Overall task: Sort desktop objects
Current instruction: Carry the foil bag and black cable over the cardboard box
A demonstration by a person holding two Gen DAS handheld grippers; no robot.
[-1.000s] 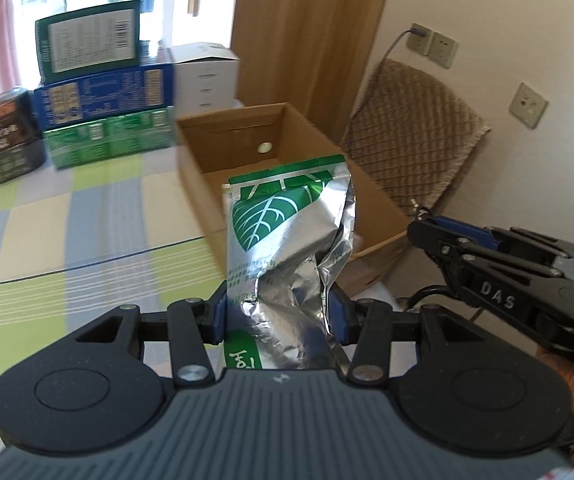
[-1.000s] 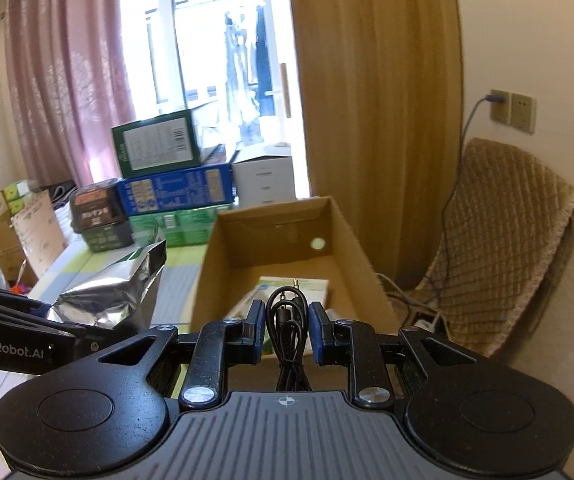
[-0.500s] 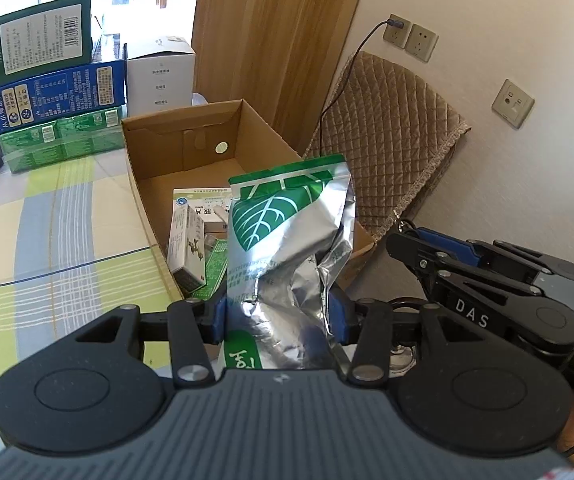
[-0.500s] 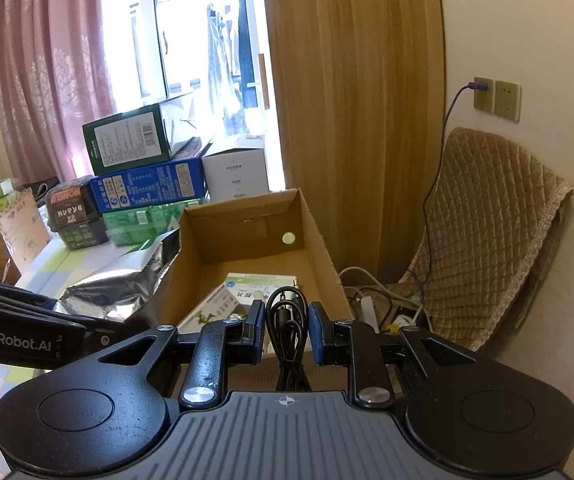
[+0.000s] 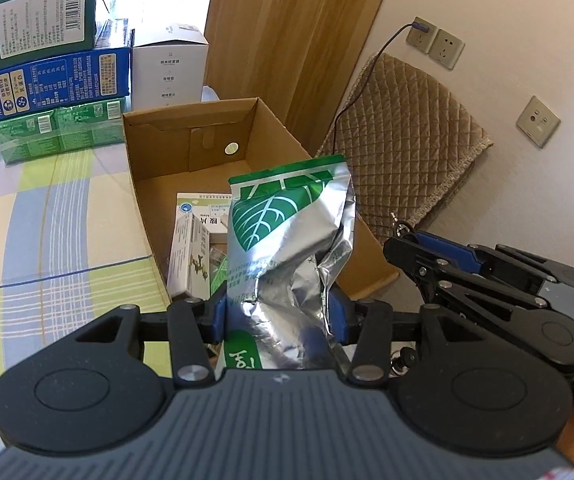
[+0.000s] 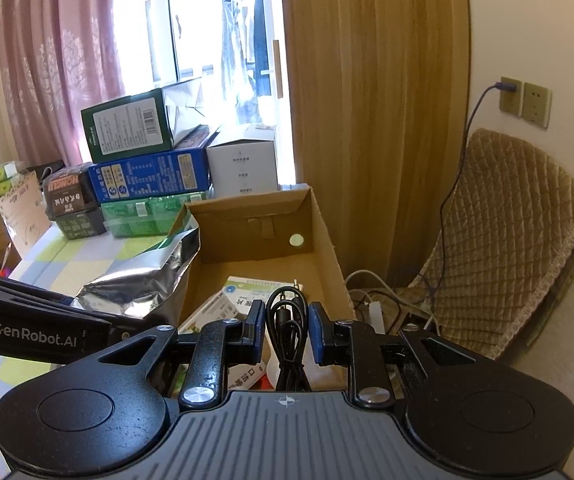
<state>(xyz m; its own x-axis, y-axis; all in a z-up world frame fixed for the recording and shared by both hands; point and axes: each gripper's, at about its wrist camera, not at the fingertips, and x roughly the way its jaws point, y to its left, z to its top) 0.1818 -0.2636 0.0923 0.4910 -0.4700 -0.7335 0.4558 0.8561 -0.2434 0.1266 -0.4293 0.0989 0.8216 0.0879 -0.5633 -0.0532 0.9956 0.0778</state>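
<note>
My left gripper (image 5: 277,316) is shut on a crumpled silver foil pouch (image 5: 287,240) with a green leaf print, held upright over the near end of an open cardboard box (image 5: 191,136). The right gripper (image 6: 287,332) is shut on a coiled black cable (image 6: 287,320) just above the same box (image 6: 319,236). White and green medicine packets (image 5: 191,248) lie on the box floor. In the right wrist view the pouch (image 6: 143,284) and the left gripper (image 6: 99,326) show at the left. The right gripper (image 5: 397,246) shows at the right of the left wrist view.
Stacked green, blue and white cartons (image 5: 51,80) stand behind the box on the checked tablecloth (image 5: 47,216). A quilted brown chair cover (image 5: 403,132) is to the right, by wall sockets (image 5: 435,42). White cables (image 6: 375,300) lie on the floor beside the box.
Both grippers have moved closer to the box, which now looks larger with its contents in view below them. Pouch and cable remain gripped as before.
</note>
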